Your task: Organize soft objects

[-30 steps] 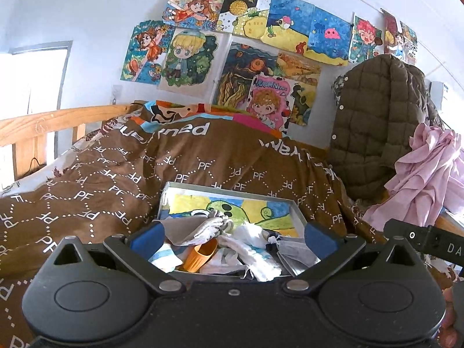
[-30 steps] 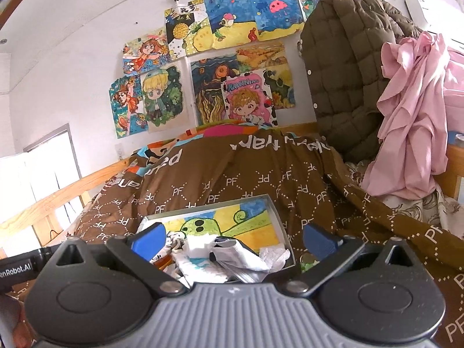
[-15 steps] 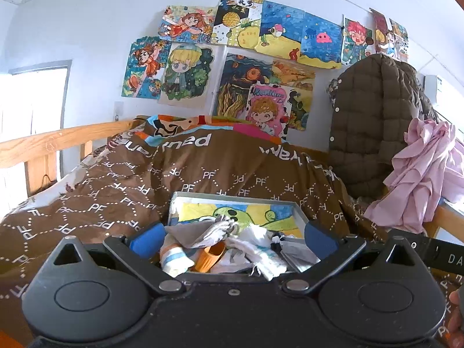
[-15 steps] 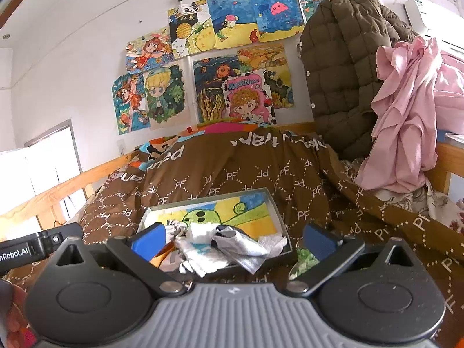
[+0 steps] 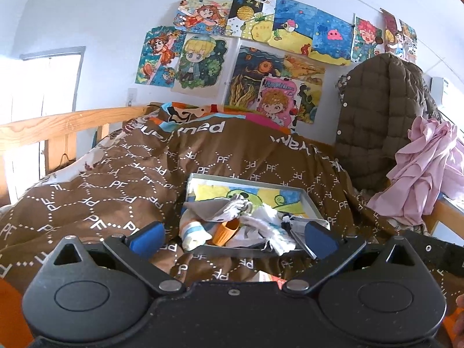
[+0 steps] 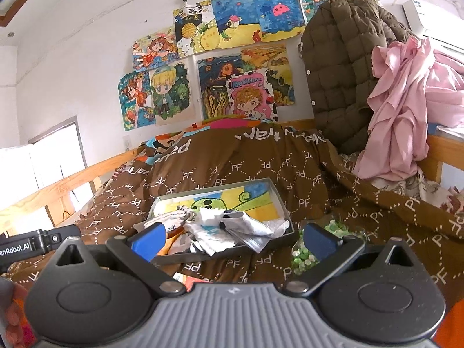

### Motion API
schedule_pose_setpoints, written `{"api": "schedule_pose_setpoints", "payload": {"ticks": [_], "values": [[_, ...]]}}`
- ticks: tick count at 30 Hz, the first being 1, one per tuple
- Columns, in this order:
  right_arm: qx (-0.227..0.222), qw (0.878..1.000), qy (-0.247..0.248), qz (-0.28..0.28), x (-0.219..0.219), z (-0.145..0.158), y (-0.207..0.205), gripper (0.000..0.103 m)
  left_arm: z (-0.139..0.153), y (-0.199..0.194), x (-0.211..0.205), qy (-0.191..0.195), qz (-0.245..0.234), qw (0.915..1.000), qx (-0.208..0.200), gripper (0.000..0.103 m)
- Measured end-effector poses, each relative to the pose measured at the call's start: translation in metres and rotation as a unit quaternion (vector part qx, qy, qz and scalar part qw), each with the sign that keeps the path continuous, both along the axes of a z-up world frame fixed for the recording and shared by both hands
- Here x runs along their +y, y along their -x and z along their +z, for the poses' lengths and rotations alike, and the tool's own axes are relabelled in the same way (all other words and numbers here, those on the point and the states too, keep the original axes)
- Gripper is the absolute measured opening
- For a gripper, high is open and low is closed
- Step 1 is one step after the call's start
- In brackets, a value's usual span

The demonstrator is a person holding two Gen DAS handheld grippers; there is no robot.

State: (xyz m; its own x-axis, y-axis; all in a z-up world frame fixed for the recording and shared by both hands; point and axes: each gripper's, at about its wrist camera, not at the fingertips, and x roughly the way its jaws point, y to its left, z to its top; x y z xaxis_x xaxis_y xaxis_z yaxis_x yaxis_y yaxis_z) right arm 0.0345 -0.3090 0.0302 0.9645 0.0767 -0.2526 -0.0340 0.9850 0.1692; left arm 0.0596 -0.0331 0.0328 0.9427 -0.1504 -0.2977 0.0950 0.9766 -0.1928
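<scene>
Both tools, left (image 5: 233,236) and right (image 6: 235,236), are held spread and empty before the tray (image 5: 311,203); a sock (image 5: 192,232) is probably to be gripped next.

Left tool (image 5: 234,237) spread wide and empty, grey tray (image 5: 309,200) of socks (image 5: 193,233) on brown duvet (image 5: 121,174)
</scene>
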Motion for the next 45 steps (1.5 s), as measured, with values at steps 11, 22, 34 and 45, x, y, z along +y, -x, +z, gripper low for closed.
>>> {"api": "schedule_pose_setpoints", "payload": {"ticks": [11,22,34,45], "values": [[-0.007,1.0,0.02,0.01,0.015,-0.003,0.02,0.103,-0.007,0.029,0.002,-0.038,0.005,0.9993,-0.006,0.102],[0.016,1.0,0.013,0.012,0.022,-0.011,0.031,0.103,-0.024,0.046,0.006,-0.032,0.011,0.9985,0.043,0.102],[0.054,0.998,0.025,0.004,0.038,-0.022,0.04,0.103,-0.03,0.059,0.009,-0.043,0.024,0.9975,0.051,0.102],[0.078,0.996,0.049,0.0,0.045,-0.029,0.032,0.103,-0.037,0.056,0.006,-0.08,0.047,0.9939,0.06,0.102]]}}
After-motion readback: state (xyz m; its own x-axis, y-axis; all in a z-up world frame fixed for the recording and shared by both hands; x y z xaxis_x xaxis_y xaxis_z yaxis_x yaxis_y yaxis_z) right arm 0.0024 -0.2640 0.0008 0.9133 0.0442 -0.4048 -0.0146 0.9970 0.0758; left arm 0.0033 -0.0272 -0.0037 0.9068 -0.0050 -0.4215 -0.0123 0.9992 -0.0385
